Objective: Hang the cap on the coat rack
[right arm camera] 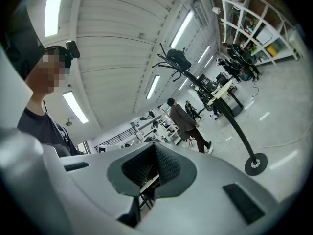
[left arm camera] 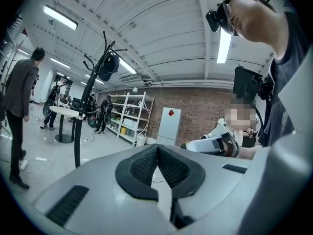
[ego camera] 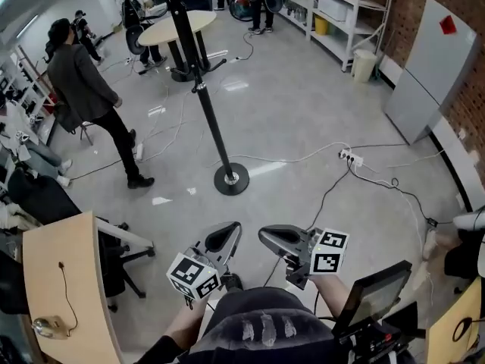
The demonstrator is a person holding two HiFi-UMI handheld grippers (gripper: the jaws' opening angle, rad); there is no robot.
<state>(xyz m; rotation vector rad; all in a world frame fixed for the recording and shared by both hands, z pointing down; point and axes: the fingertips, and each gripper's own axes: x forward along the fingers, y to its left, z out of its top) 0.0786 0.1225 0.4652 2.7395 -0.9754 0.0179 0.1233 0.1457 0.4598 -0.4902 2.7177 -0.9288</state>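
The black coat rack [ego camera: 214, 123] stands on its round base [ego camera: 231, 179] on the grey floor a short way ahead of me. A dark cap [left arm camera: 108, 66] hangs on the hooks at its top, and the right gripper view also shows the cap [right arm camera: 177, 58] up there. My left gripper [ego camera: 222, 237] and right gripper [ego camera: 276, 239] are side by side low in the head view, well short of the rack and pointing toward it. The left gripper's [left arm camera: 157, 148] pads meet with nothing between them. The right gripper's [right arm camera: 155, 148] jaws are shut and hold nothing.
A person in dark clothes [ego camera: 91, 89] stands left of the rack. Cables and a power strip [ego camera: 350, 158] lie on the floor to the right. A wooden desk [ego camera: 64, 279] and office chair [ego camera: 114, 256] are at near left. A round table [ego camera: 178, 29], shelves [ego camera: 341, 6] and a white cabinet [ego camera: 428, 67] stand farther off.
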